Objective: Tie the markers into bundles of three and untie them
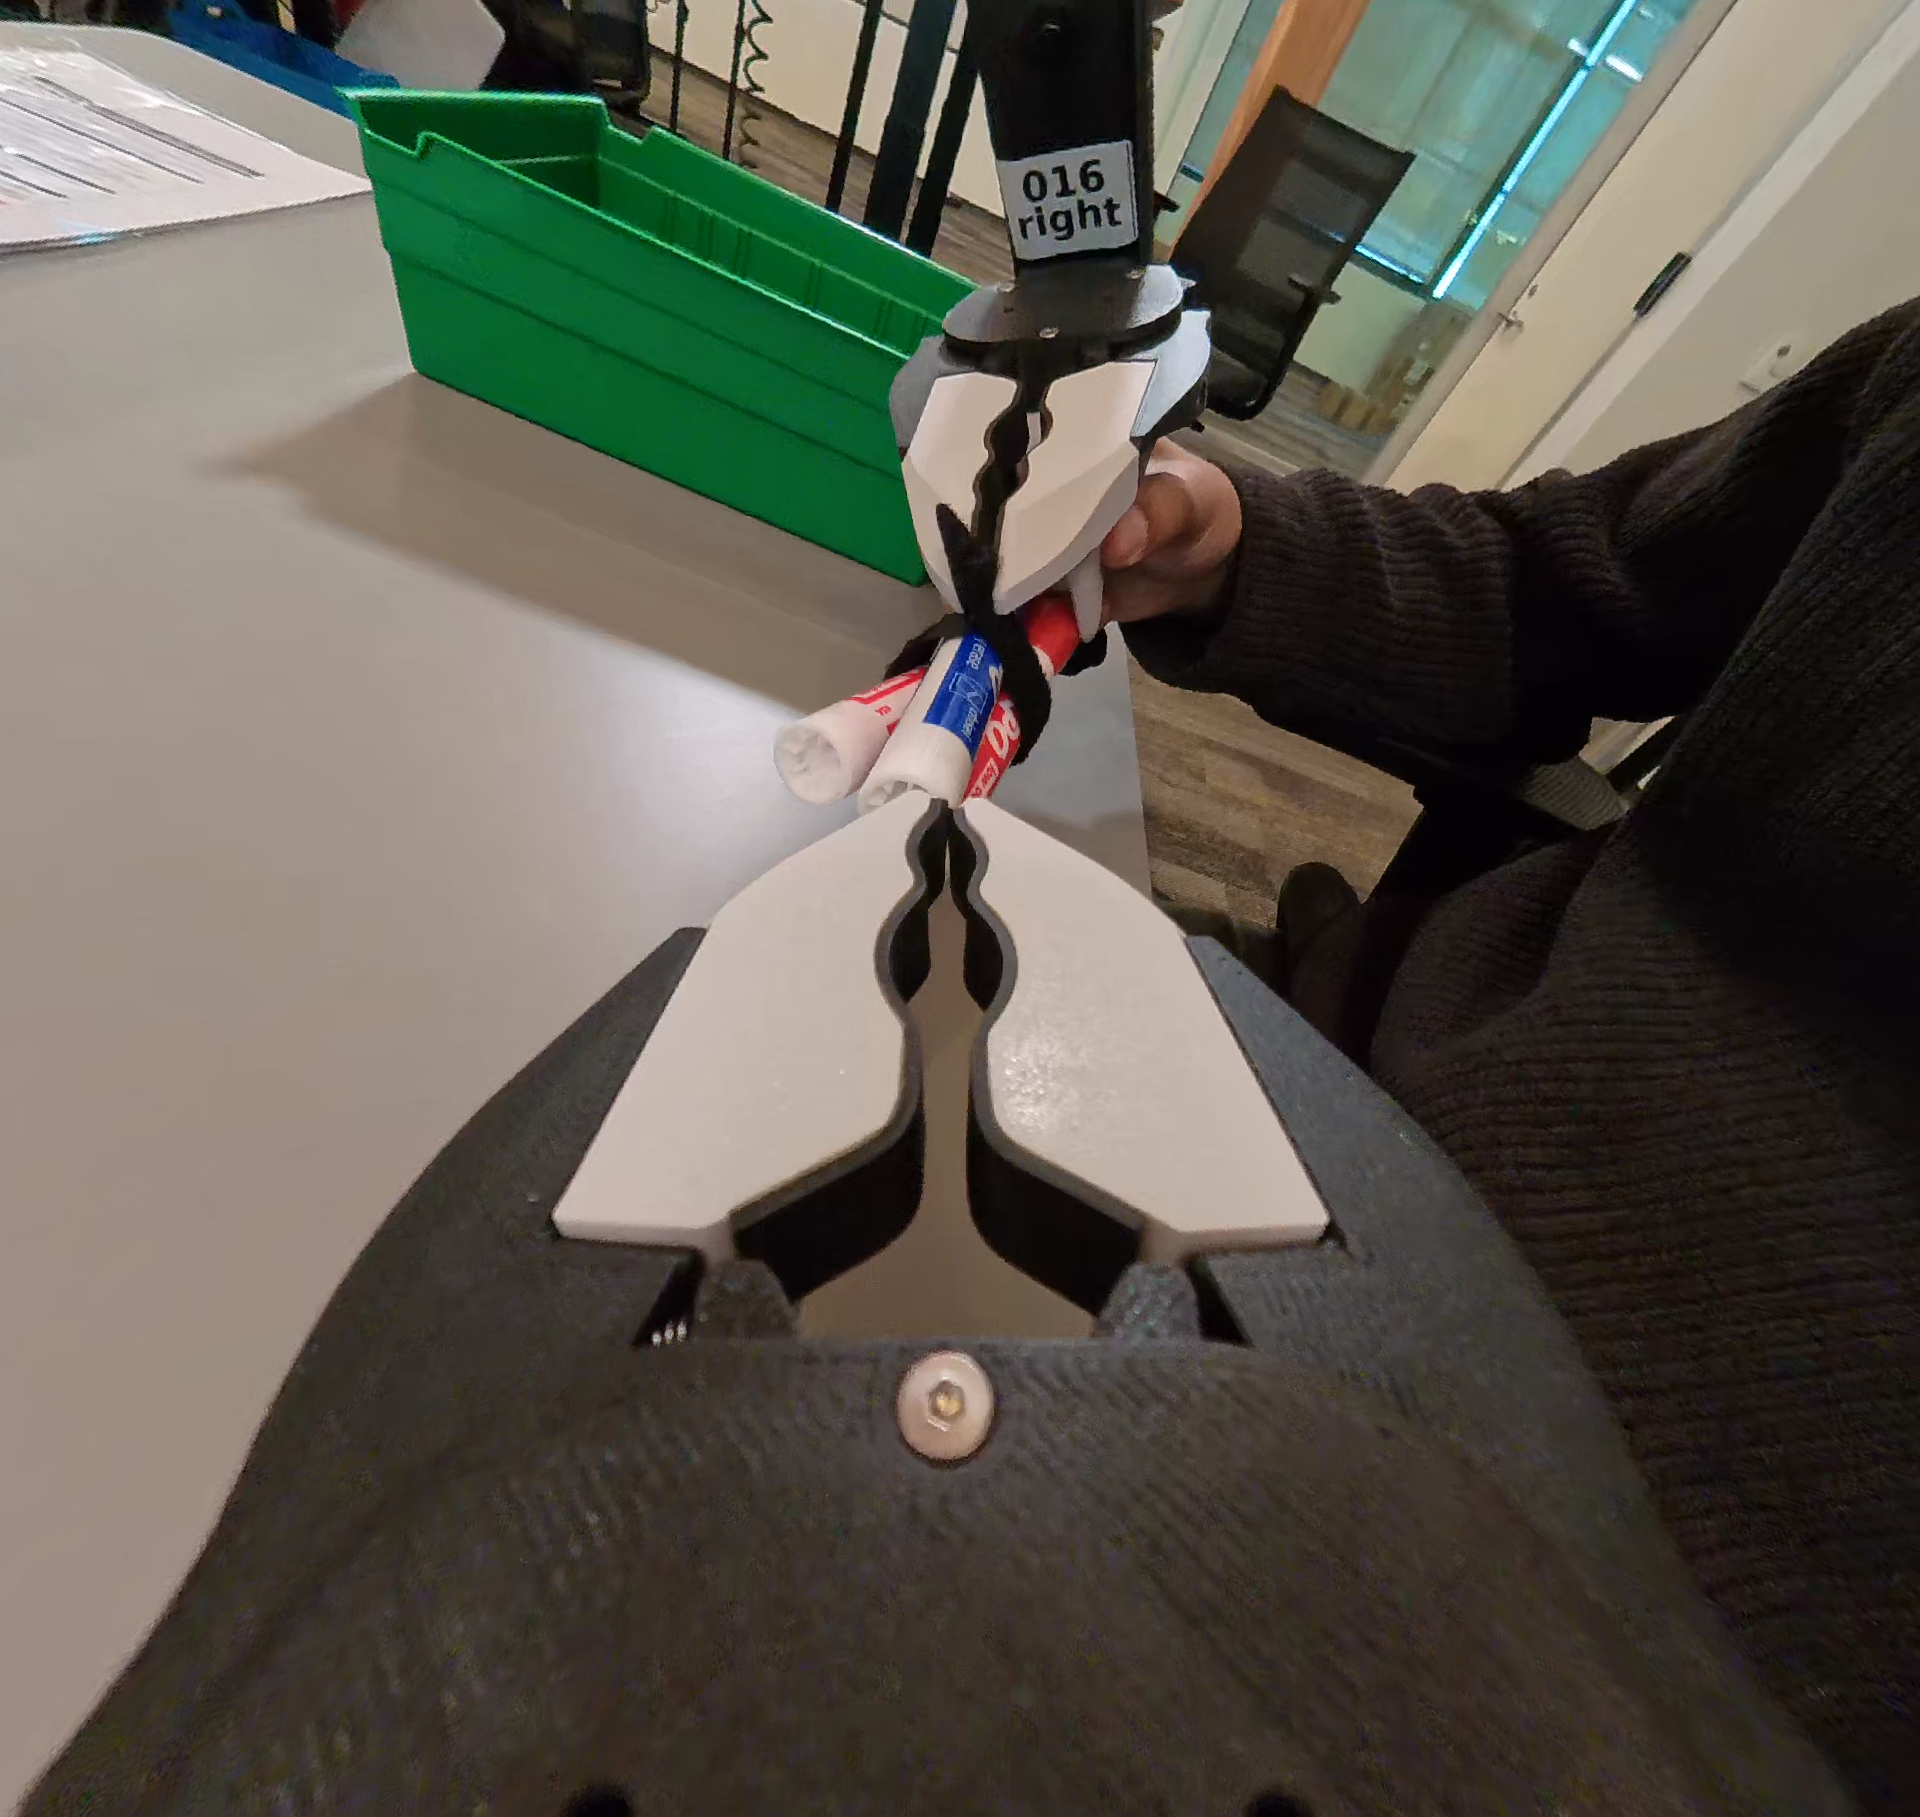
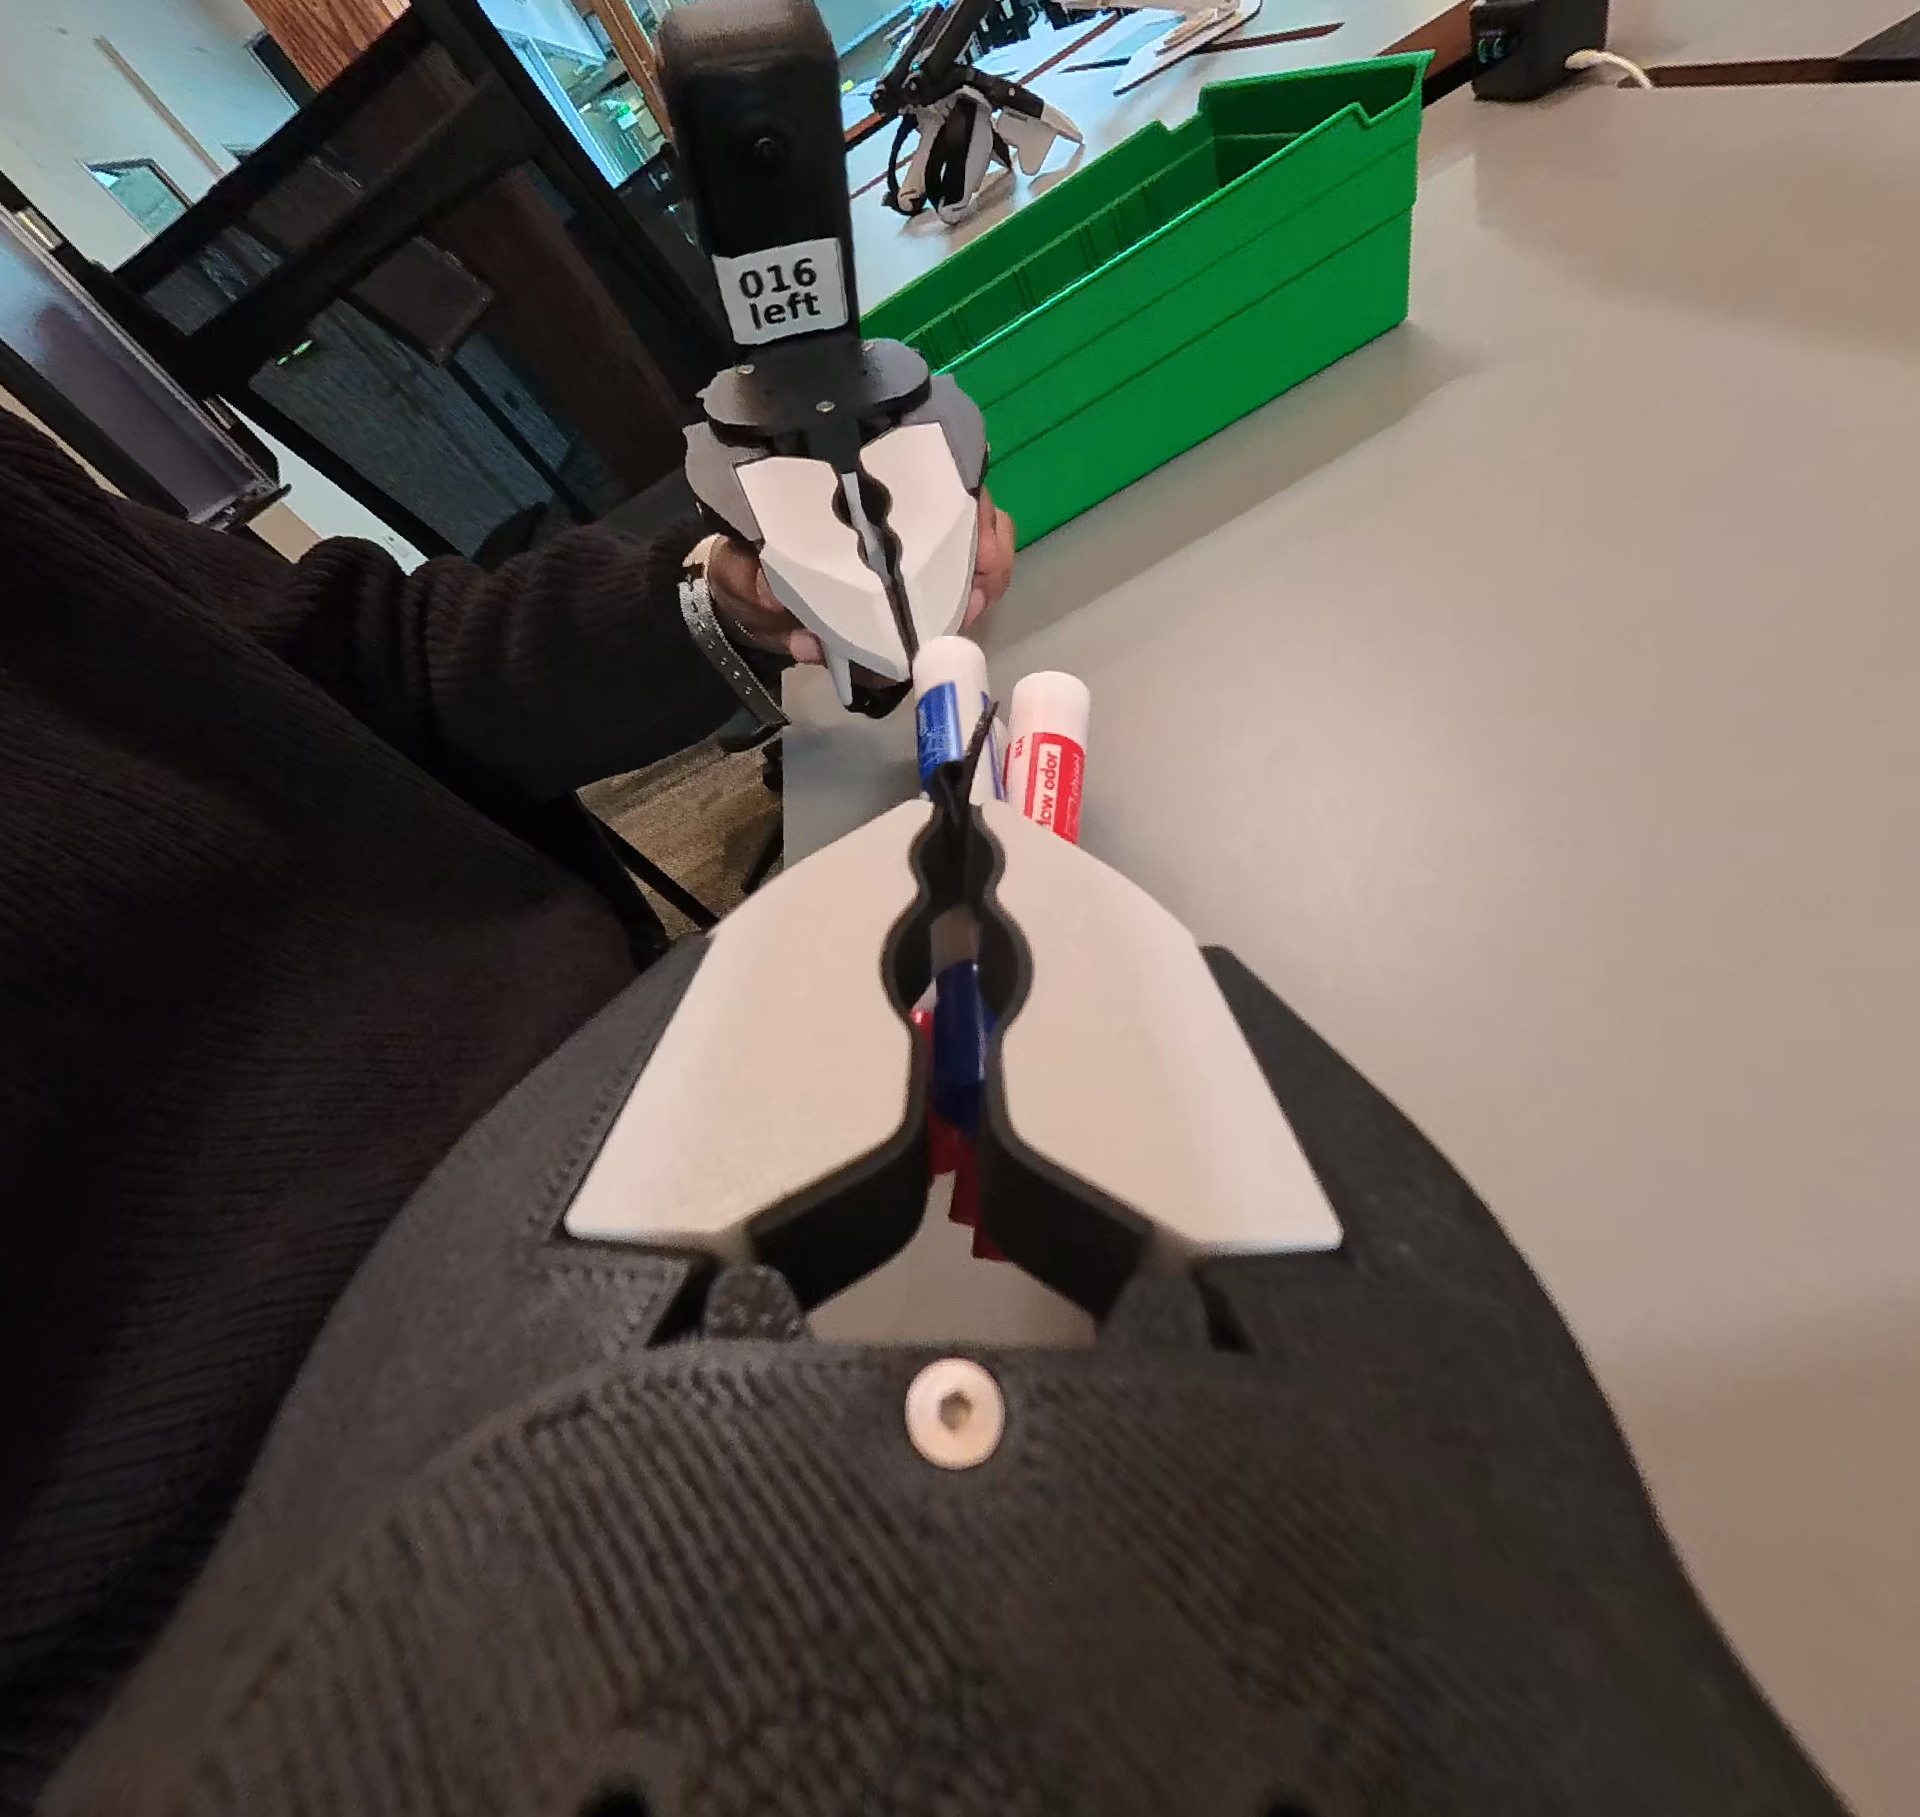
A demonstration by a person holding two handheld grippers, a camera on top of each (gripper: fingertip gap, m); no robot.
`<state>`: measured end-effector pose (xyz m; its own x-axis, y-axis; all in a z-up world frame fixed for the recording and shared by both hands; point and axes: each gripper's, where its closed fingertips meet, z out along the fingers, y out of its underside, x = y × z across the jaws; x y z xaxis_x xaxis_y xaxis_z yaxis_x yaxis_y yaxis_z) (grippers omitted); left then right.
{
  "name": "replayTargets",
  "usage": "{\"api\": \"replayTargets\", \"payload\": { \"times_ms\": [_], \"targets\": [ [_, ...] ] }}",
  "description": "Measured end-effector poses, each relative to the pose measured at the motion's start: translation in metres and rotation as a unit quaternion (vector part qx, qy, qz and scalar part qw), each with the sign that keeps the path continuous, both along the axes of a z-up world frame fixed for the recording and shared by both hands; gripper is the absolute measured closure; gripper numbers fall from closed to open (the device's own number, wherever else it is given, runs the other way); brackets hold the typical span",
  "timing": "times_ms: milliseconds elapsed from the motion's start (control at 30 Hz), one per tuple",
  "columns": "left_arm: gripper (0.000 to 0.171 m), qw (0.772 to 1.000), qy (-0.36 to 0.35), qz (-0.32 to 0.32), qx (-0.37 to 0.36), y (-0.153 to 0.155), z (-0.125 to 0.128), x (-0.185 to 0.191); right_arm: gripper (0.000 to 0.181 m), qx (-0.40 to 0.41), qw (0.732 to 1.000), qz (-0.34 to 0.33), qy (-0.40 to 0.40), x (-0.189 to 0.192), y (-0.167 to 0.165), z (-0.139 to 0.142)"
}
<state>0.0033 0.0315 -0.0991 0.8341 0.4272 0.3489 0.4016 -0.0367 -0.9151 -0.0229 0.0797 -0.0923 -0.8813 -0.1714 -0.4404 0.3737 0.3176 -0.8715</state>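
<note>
Here, right gripper [image 1: 987, 614] clamped on black tie [image 1: 1013, 671] binding red- and blue-labelled markers [image 1: 914, 728], left gripper [image 1: 948, 811] pinching the tie's end, white tag on each gripper, green bin [image 1: 644, 313] on desk [image 1: 312, 728].

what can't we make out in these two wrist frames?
- Marker bundle: the count is unclear; the markers overlap in the left wrist view, and the right gripper covers most of them in the right wrist view.
- Black tie: its ends vanish into both shut grippers' jaws.
- Left gripper: what its tips pinch is too thin to see.
- Green bin: its floor is hidden by its walls in both views.
</note>
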Motion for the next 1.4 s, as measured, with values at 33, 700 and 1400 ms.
{"api": "replayTargets", "payload": {
  "times_ms": [33,700,1400],
  "targets": [
    [0.171,1.000,-0.003,0.000,-0.003,0.001,-0.002,0.000,0.178,0.003,1.000,0.001,0.003,0.001,0.000,-0.001],
    [0.103,0.999,0.006,0.038,-0.030,0.000,-0.013,-0.010,0.177,0.002,1.000,0.002,0.015,0.000,0.000,0.000],
    [0.102,0.993,0.064,0.100,-0.024,0.005,0.006,-0.017,0.178,0.003,0.974,-0.192,0.120,-0.069,0.062,0.076]
  ]
}}
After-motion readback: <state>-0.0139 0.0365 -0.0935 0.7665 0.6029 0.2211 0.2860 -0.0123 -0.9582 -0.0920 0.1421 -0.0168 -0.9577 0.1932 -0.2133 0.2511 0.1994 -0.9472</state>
